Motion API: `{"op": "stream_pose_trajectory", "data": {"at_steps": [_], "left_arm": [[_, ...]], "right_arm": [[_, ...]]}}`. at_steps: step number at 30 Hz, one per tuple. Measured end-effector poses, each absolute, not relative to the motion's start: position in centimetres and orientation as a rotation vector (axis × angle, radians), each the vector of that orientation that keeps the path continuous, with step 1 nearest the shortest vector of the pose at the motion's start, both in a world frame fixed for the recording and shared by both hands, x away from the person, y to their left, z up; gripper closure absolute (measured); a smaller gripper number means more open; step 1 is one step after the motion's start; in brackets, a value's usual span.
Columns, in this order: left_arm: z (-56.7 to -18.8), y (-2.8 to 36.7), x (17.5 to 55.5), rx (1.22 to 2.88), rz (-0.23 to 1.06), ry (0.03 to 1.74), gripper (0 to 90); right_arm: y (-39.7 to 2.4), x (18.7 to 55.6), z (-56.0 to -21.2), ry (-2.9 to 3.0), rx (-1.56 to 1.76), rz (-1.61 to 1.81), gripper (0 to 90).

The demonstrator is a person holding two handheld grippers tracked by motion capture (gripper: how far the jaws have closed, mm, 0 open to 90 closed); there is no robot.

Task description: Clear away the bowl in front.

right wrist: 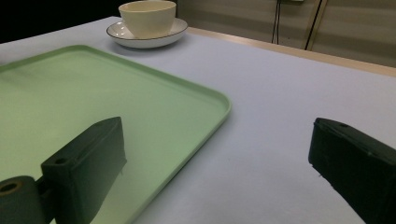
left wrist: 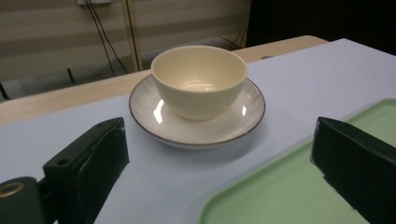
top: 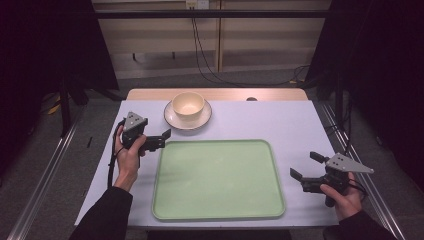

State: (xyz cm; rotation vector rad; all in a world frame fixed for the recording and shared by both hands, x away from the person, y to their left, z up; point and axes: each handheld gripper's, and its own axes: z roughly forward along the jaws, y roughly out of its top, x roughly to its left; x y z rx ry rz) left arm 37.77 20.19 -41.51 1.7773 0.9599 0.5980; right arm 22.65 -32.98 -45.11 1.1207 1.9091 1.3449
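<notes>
A cream bowl stands upright on a white saucer with a dark rim, at the far middle of the table. Below it lies a pale green tray with nothing on it. My left gripper hovers at the tray's far left corner, open, its jaws pointing toward the saucer. From the left gripper view, the bowl and saucer sit just ahead of the wide-apart jaws. My right gripper is open beside the tray's right edge, pointing left; its view looks across the tray to the bowl.
The table has a pale cover, with a bare wooden strip along its far edge. Dark curtains flank both sides, and cables trail on the floor behind. Open tabletop lies right of the saucer.
</notes>
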Motion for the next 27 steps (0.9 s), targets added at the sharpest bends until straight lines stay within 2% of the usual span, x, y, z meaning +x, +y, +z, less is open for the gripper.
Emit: {"op": "stream_pose_trajectory", "data": {"at_steps": [4, 5, 17, 26, 27], "left_arm": [[-41.2, 20.0, 38.5, 1.789, 0.59, 0.961, 3.7], [-41.3, 19.8, 39.1, 1.783, 0.623, 0.955, 3.4], [-40.8, 19.0, 42.2, 1.812, 0.577, 0.995, 5.7], [-40.9, 18.3, 44.3, 1.826, 0.612, 1.056, 7.2], [-40.9, 18.3, 44.9, 1.831, 0.649, 1.081, 7.4]], "right_arm": [[-33.0, 22.6, -45.1, 1.914, 1.116, 1.35, 3.8], [-33.0, 22.6, -45.1, 1.916, 1.107, 1.351, 3.8], [-32.9, 22.6, -45.2, 1.909, 1.087, 1.338, 3.8], [-33.0, 22.5, -45.1, 1.908, 1.088, 1.344, 3.8], [-33.0, 22.5, -45.1, 1.908, 1.089, 1.345, 3.8]]}}
